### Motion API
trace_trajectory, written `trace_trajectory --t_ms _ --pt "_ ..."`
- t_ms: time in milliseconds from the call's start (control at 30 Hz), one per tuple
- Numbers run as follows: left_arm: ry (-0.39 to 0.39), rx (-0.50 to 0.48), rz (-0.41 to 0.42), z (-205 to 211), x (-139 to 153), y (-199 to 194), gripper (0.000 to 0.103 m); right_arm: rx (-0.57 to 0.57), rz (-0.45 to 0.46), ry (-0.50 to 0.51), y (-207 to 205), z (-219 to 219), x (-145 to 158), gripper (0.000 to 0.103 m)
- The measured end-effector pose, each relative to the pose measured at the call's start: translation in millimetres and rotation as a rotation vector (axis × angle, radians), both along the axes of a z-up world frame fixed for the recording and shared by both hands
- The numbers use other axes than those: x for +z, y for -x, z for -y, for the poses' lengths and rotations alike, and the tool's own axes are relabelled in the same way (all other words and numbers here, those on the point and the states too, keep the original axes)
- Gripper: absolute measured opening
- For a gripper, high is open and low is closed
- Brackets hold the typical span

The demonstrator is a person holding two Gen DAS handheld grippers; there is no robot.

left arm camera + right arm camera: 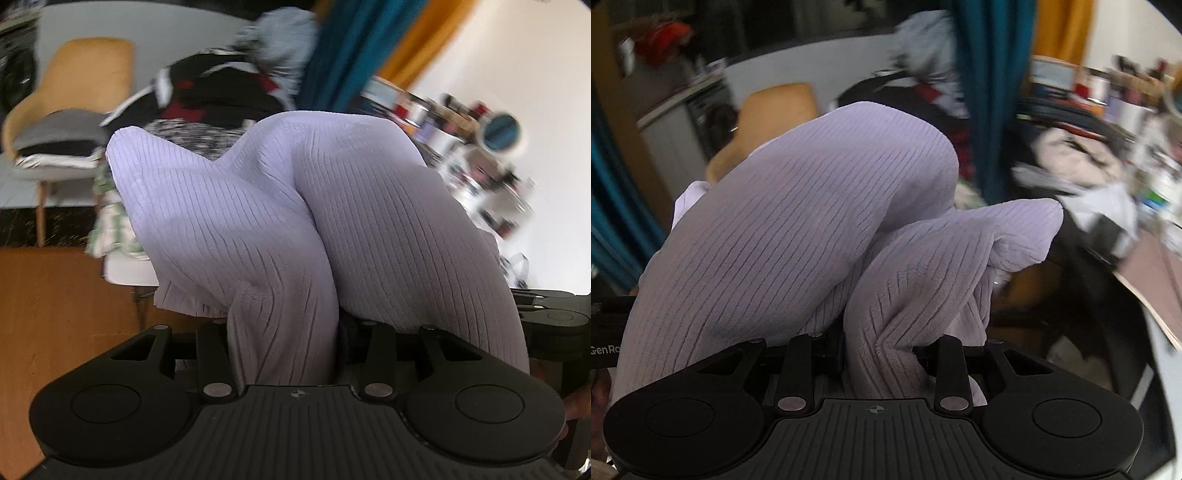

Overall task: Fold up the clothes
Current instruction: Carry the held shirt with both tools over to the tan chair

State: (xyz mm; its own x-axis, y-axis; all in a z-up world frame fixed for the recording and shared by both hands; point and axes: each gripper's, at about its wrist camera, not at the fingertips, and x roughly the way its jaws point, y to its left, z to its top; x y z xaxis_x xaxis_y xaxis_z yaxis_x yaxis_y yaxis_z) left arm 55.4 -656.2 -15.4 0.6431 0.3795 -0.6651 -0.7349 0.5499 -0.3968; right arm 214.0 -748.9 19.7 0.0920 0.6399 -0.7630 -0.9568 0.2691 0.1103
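A pale lilac ribbed garment fills the left wrist view, bunched and draped over the fingers of my left gripper, which is shut on a thick fold of it. The same lilac garment bulges up in the right wrist view, where my right gripper is shut on another gathered fold. Cloth hides both sets of fingertips. The garment hangs lifted between the two grippers. The other gripper's black body shows at the right edge of the left wrist view.
A heap of dark and patterned clothes lies behind. A tan chair holds folded clothes. A white table edge stands over wood floor. Teal curtain and cluttered shelves sit at the right.
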Motion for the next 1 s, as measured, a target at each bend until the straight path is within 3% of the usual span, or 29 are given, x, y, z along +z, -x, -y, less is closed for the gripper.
trace_trajectory --t_ms 167,433,667,833,1000 --pt "0.017 0.096 -0.006 -70 -10 26 0.041 0.094 -0.012 0.011 17 -83 -11 0.027" --pt "-0.014 0.147 -0.049 -233 5 37 0.041 0.164 -0.069 -0.016 4 -249 -11 0.027" --pt "-0.015 0.203 -0.056 -345 5 74 0.041 0.224 -0.077 -0.026 13 -384 -16 0.027" --pt "0.006 0.190 -0.051 -428 -11 117 0.041 0.227 -0.072 -0.002 46 -466 -32 0.027" --pt "0.004 0.114 -0.063 -508 -12 171 0.041 0.173 -0.056 0.001 105 -541 -47 0.027"
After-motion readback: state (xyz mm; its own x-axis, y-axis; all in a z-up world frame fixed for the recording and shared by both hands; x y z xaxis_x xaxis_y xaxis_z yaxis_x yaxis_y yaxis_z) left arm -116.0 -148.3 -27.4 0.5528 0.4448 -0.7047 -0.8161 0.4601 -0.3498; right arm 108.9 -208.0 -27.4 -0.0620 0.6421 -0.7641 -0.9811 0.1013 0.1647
